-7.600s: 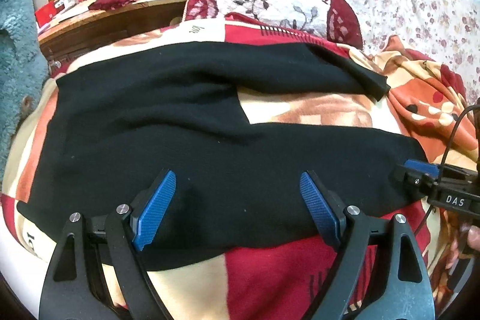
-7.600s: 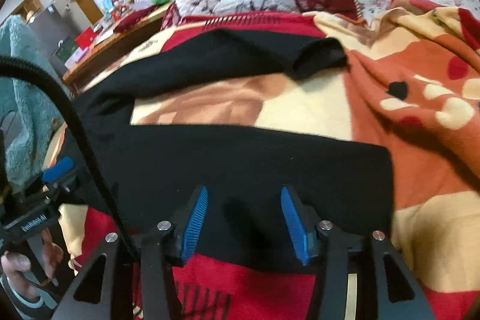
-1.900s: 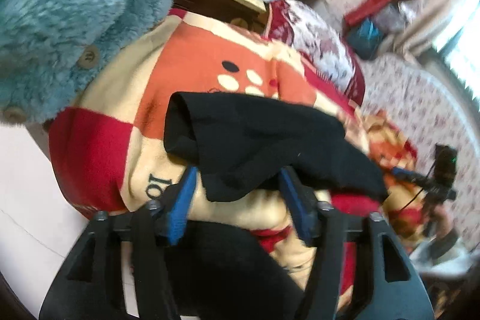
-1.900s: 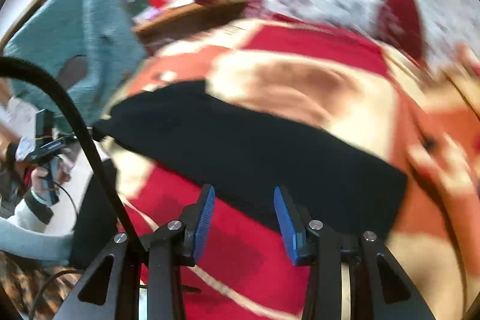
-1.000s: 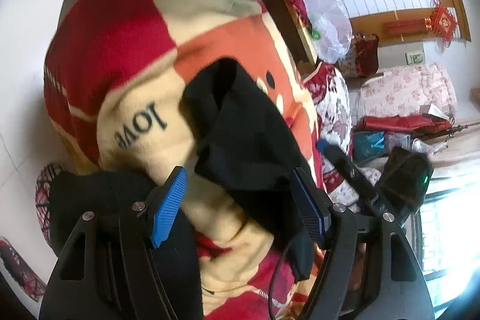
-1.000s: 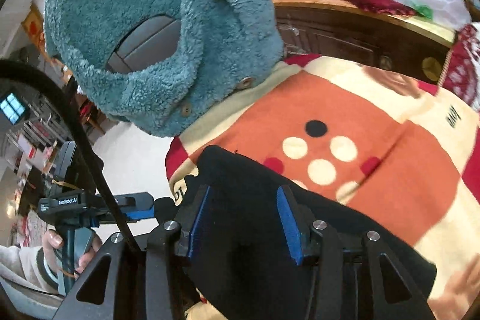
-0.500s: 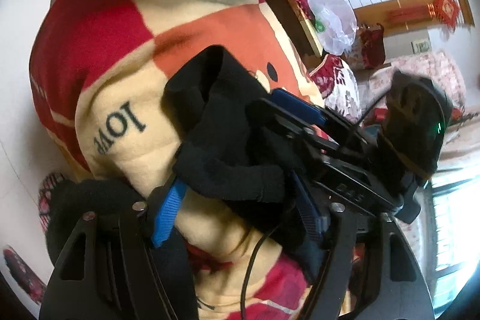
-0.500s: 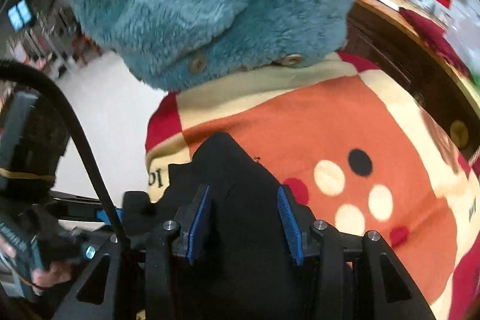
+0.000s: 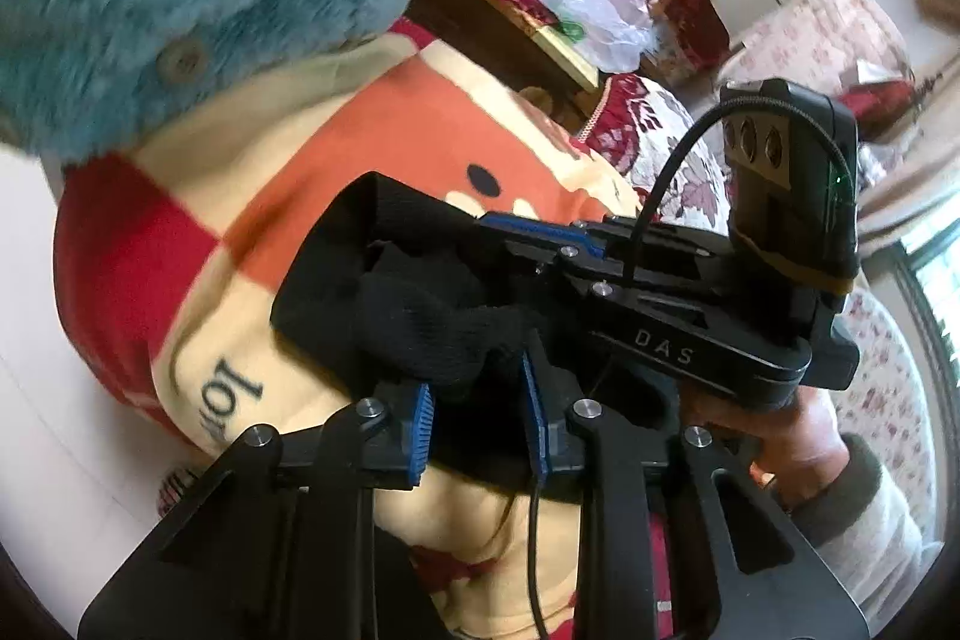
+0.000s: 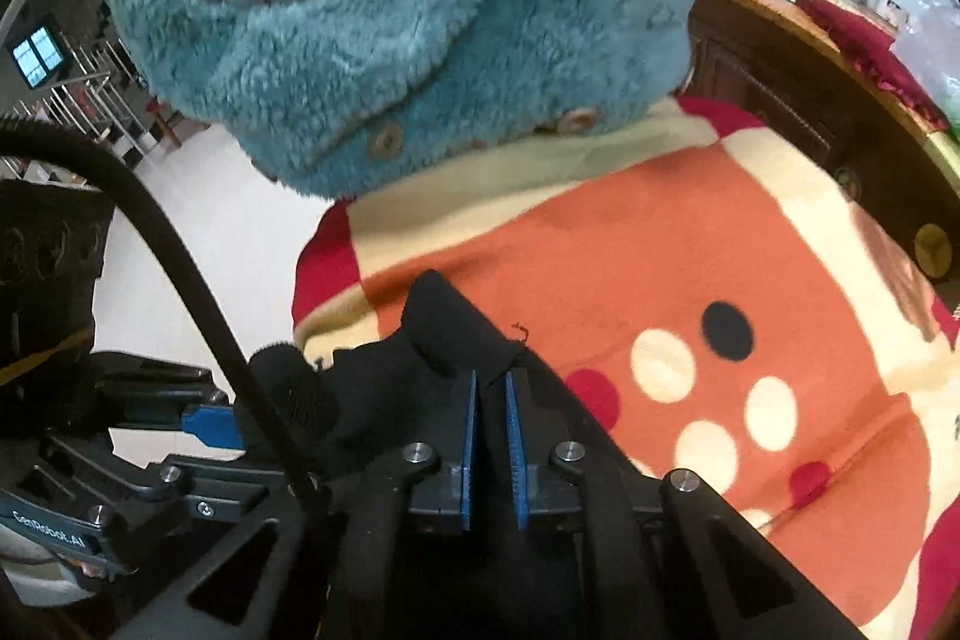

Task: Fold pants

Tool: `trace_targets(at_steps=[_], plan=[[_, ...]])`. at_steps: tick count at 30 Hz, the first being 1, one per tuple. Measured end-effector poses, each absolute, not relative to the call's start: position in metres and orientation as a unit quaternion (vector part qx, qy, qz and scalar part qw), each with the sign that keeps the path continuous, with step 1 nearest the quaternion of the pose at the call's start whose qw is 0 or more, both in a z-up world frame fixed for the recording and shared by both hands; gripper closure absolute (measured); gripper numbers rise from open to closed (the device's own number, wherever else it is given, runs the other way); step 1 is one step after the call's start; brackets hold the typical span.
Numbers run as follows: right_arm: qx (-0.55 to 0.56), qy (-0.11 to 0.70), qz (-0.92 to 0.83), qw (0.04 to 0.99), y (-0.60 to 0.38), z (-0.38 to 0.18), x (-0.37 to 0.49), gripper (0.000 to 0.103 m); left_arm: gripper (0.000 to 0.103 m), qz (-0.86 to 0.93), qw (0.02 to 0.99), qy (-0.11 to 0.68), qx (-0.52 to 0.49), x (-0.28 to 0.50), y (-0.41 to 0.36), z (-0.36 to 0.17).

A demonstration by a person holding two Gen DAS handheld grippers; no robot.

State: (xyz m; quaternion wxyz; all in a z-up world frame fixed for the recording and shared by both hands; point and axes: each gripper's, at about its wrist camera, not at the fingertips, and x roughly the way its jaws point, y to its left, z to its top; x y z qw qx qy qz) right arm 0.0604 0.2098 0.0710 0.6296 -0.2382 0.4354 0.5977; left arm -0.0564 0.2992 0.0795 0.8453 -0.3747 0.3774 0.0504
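The black pants (image 9: 372,280) lie folded in a bunch at the corner of a red, orange and cream blanket (image 9: 336,148). In the left wrist view my left gripper (image 9: 477,421) has a thick roll of the cloth between its blue pads, and its jaws are closing on it. My right gripper (image 9: 498,229) reaches in from the right, held by a hand (image 9: 798,442), and pinches the upper edge of the bunch. In the right wrist view my right gripper (image 10: 491,445) is shut with a thin fold of the pants (image 10: 444,328) between its pads. A blue finger (image 10: 210,425) of the left one shows at lower left.
A teal fleece jacket (image 10: 420,40) hangs over the blanket's far edge, close above both grippers. A wooden cabinet (image 10: 780,100) with a plastic bag (image 9: 588,4) on it stands behind. White floor (image 9: 48,400) lies beyond the bed's corner. A black cable (image 10: 180,268) crosses the right wrist view.
Both pairs of jaws have closed onto the bunched pants. The right gripper has come in over the cloth, close to the left one, and the left view has rolled and lifted a little.
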Motion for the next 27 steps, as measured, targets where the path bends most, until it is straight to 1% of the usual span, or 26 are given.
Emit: trace_targets(at_steps=[3, 5, 8, 9, 11, 13, 15, 16, 18, 19, 20, 24, 25, 27], plan=[[-0.229, 0.42, 0.584, 0.656, 0.207, 0.079, 0.067, 0.094, 0.08, 0.048, 0.862, 0.368, -0.344, -0.048, 0.3, 0.091], [-0.212, 0.416, 0.575, 0.671, 0.205, 0.081, 0.073, 0.094, 0.08, 0.051, 0.868, 0.372, -0.326, -0.042, 0.302, 0.089], [-0.192, 0.424, 0.569, 0.678, 0.214, 0.074, 0.071, 0.094, 0.08, 0.067, 0.845, 0.412, -0.334, -0.038, 0.311, 0.059], [-0.186, 0.435, 0.566, 0.675, 0.218, 0.066, 0.071, 0.094, 0.08, 0.075, 0.828, 0.433, -0.349, -0.04, 0.315, 0.043], [-0.16, 0.454, 0.562, 0.673, 0.223, 0.044, 0.07, 0.094, 0.08, 0.074, 0.819, 0.441, -0.361, -0.045, 0.318, 0.032], [-0.16, 0.465, 0.547, 0.678, 0.222, 0.03, 0.067, 0.094, 0.071, 0.076, 0.827, 0.441, -0.341, -0.049, 0.316, 0.037], [-0.132, 0.475, 0.547, 0.676, 0.211, 0.032, 0.068, 0.092, 0.063, 0.09, 0.832, 0.447, -0.316, -0.051, 0.313, 0.044], [-0.116, 0.477, 0.547, 0.678, 0.203, 0.037, 0.071, 0.088, 0.059, 0.098, 0.836, 0.447, -0.303, -0.053, 0.313, 0.048], [-0.094, 0.477, 0.542, 0.686, 0.181, 0.047, 0.075, 0.078, 0.059, 0.101, 0.839, 0.449, -0.29, -0.057, 0.31, 0.054], [-0.083, 0.475, 0.543, 0.688, 0.169, 0.052, 0.076, 0.068, 0.059, 0.103, 0.84, 0.448, -0.286, -0.06, 0.309, 0.057], [-0.072, 0.473, 0.543, 0.69, 0.155, 0.056, 0.076, 0.063, 0.059, 0.108, 0.843, 0.446, -0.282, -0.062, 0.308, 0.06], [-0.055, 0.463, 0.533, 0.706, 0.093, 0.063, 0.057, 0.062, 0.059, 0.127, 0.855, 0.426, -0.268, -0.074, 0.304, 0.076], [-0.058, 0.462, 0.528, 0.711, 0.079, 0.061, 0.05, 0.06, 0.059, 0.13, 0.857, 0.42, -0.268, -0.078, 0.304, 0.08], [-0.067, 0.455, 0.515, 0.723, 0.054, 0.057, 0.036, 0.059, 0.059, 0.124, 0.859, 0.415, -0.274, -0.078, 0.303, 0.085]])
